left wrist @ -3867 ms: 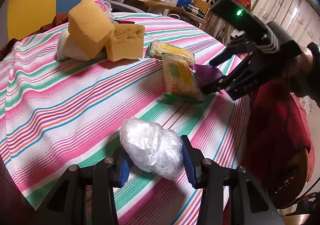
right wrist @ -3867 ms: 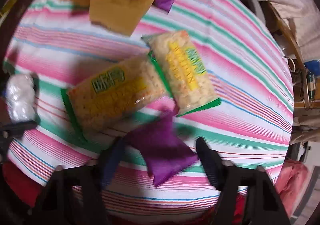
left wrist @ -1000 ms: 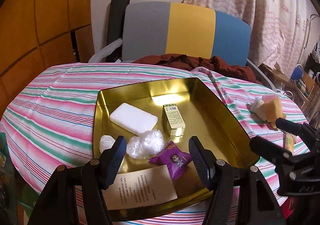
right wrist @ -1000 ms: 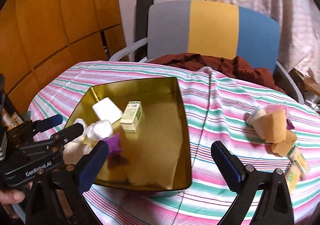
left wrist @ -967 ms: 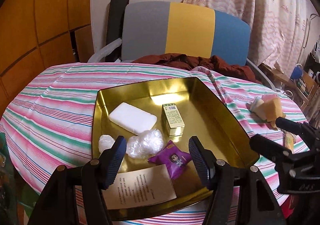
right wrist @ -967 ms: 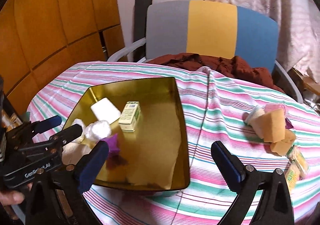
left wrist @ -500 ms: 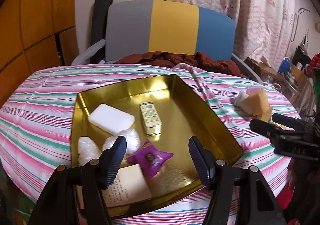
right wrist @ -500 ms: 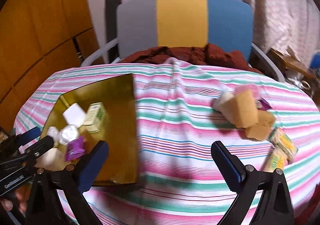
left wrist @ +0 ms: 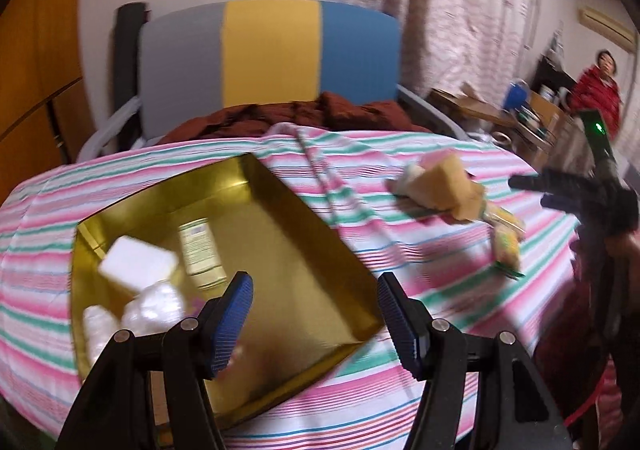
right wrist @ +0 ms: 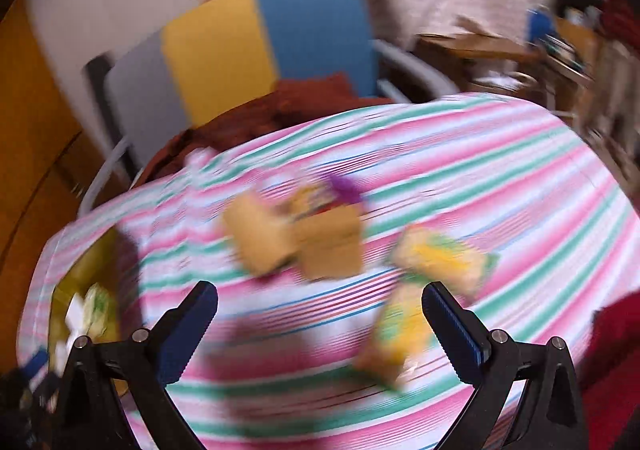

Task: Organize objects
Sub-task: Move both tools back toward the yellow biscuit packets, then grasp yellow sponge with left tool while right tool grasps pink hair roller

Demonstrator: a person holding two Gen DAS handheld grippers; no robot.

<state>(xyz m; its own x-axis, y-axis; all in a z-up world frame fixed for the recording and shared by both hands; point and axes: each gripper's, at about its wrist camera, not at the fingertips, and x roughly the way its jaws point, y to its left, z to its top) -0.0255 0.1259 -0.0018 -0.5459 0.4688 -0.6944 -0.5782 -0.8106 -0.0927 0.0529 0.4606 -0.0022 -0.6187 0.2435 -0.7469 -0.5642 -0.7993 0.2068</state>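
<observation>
Both hand-held grippers are seen spread wide and empty: the left hand-held gripper (left wrist: 314, 314) is held over the near edge of the gold tray (left wrist: 316, 226), where a white bar (left wrist: 138, 268), a small green carton (left wrist: 198, 250) and plastic-wrapped bundles (left wrist: 154, 306) are already stowed. The right hand-held gripper (right wrist: 320, 324) is aimed at the unsorted pile on the striped counter (right wrist: 520, 178), with yellow sponges (right wrist: 292, 246) and cracker packets (right wrist: 440, 258) blurred. A reach phase is judged; a packet is probably to be straddled, closed upon, then carried to the tray.
</observation>
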